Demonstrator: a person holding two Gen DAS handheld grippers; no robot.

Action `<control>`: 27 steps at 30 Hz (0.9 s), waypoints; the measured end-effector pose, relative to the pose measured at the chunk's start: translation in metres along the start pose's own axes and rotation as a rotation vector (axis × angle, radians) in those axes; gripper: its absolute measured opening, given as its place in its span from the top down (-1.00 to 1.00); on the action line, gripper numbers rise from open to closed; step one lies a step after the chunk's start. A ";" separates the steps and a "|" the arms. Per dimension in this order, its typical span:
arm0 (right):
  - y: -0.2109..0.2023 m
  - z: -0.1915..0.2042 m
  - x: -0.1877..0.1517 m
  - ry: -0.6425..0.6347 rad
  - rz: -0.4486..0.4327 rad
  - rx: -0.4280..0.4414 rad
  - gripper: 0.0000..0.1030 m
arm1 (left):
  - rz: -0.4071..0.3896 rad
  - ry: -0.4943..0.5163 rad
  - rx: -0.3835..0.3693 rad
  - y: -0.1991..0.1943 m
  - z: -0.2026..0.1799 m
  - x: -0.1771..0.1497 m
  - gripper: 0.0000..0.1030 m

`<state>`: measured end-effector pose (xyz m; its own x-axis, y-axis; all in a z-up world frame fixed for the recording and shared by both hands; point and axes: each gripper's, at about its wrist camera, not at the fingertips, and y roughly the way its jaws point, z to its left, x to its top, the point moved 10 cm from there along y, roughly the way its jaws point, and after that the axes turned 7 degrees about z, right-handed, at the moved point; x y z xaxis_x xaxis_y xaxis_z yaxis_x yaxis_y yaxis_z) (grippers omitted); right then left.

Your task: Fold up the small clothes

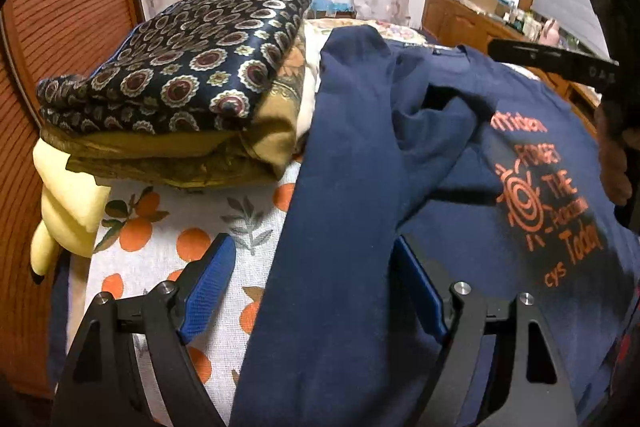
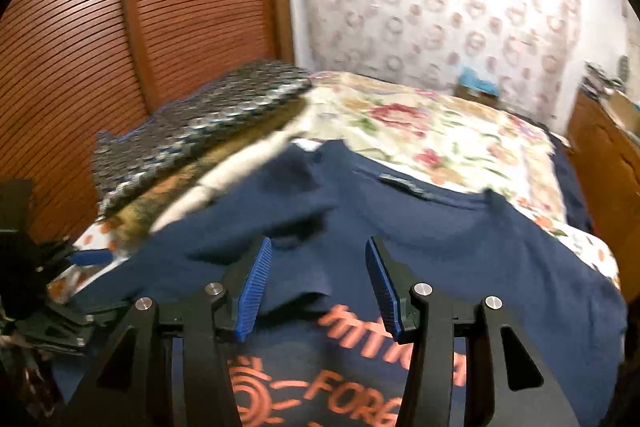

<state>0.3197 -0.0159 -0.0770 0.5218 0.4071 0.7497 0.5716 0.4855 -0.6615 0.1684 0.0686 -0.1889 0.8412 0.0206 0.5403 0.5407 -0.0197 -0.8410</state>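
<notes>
From the left wrist camera, the left gripper (image 1: 316, 283), black with blue ribbed pads, sits low with its jaws spread wide apart. A dark navy blue cotton T-shirt with orange printed words and a sun picture (image 1: 460, 211) lies on the bed, and one long side part of it runs down between the two blue pads, but the pads are not pinching it. A sleeve of the shirt is folded over onto its front, next to the orange print. The shirt lies on a white bed sheet with orange fruits and green leaves (image 1: 160, 227). To the left of the shirt is a pile of folded clothes (image 1: 180, 87), with a shiny dark blue cloth covered in round flower shapes on top and mustard yellow cloth under it. A pale yellow cloth (image 1: 64, 195) hangs at the left edge of the bed below the pile. At the top right, the black body of the right gripper (image 1: 556, 61) reaches over the shirt, with part of a hand (image 1: 614, 167) behind it. From the right wrist camera, which is a bit blurry, the right gripper (image 2: 318, 281) hovers over the same navy shirt (image 2: 500, 259) with its jaws open and nothing between them. The shirt's neck end points away, toward a cream blanket with red flowers (image 2: 440, 135). The folded pile (image 2: 208, 119) is at the left, in front of a brown slatted wooden door (image 2: 100, 39). The left gripper (image 2: 52, 291) shows at the far left edge.
</notes>
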 end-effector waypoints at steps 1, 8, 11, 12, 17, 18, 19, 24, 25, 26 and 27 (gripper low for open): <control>0.004 0.007 -0.003 -0.021 0.009 0.024 0.01 | 0.001 0.010 0.009 0.000 -0.001 0.000 -0.59; 0.057 0.027 -0.025 -0.144 0.146 -0.004 0.62 | 0.000 0.013 0.000 0.000 -0.004 0.000 -0.59; 0.054 0.015 -0.024 -0.107 0.138 0.007 0.90 | -0.002 0.012 0.002 -0.001 -0.003 0.000 -0.59; 0.049 0.007 -0.020 -0.082 0.119 0.004 0.91 | -0.003 0.012 0.002 0.000 -0.002 0.000 -0.59; 0.030 -0.056 -0.011 0.138 0.102 -0.115 0.91 | -0.004 0.010 0.000 0.000 -0.002 0.000 -0.59; 0.027 -0.065 -0.013 0.141 0.104 -0.158 0.90 | -0.004 0.010 0.000 0.000 -0.002 0.000 -0.59; 0.026 -0.072 -0.014 0.128 0.108 -0.212 0.77 | -0.004 0.010 0.000 0.000 -0.002 0.000 -0.59; 0.032 -0.072 -0.010 0.130 0.092 -0.249 0.11 | -0.004 0.010 0.000 0.000 -0.002 0.000 -0.59; 0.033 -0.066 -0.008 0.124 0.075 -0.232 0.11 | -0.004 0.010 0.000 0.000 -0.002 0.000 -0.59; 0.034 -0.060 -0.008 0.117 0.065 -0.204 0.11 | -0.004 0.010 0.000 0.000 -0.002 -0.001 -0.59; 0.035 -0.054 -0.008 0.113 0.061 -0.171 0.11 | -0.004 0.010 0.000 0.000 -0.002 -0.001 -0.59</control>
<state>0.3701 -0.0441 -0.1068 0.6211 0.3379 0.7071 0.6306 0.3202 -0.7069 0.1677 0.0666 -0.1888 0.8390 0.0104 0.5441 0.5442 -0.0200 -0.8387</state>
